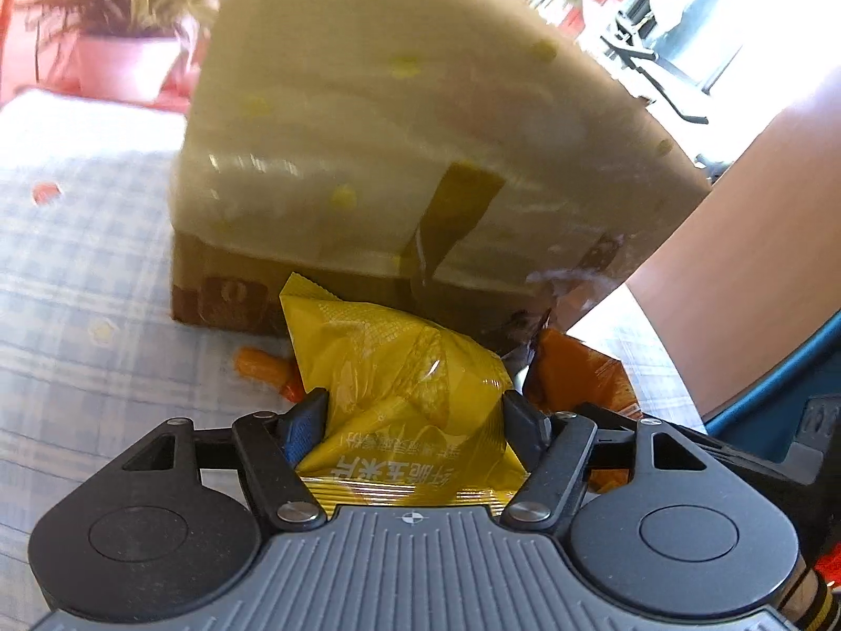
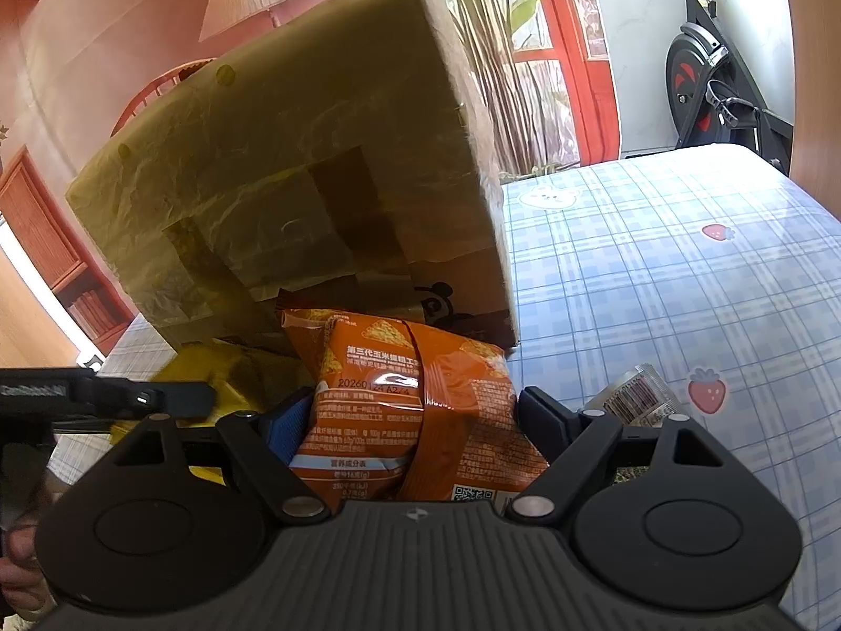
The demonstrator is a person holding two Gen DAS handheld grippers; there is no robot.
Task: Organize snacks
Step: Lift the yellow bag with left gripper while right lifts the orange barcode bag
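Observation:
My left gripper point(image 1: 415, 405) is shut on a yellow snack packet point(image 1: 399, 368) and holds it just in front of a tall cardboard box point(image 1: 368, 131) wrapped in pale yellow dotted paper. My right gripper point(image 2: 415, 410) is shut on an orange snack packet point(image 2: 410, 405), close to the same box point(image 2: 294, 173). The orange packet point(image 1: 578, 373) also shows at the right of the left wrist view. The yellow packet point(image 2: 221, 368) and the left gripper's side show at the left of the right wrist view.
The box stands on a blue checked tablecloth point(image 2: 657, 273) with strawberry prints. A small clear jar with a barcode point(image 2: 631, 394) lies right of my right gripper. Potted plants point(image 1: 121, 47) stand behind the table. An exercise bike point(image 2: 720, 89) stands at the far right.

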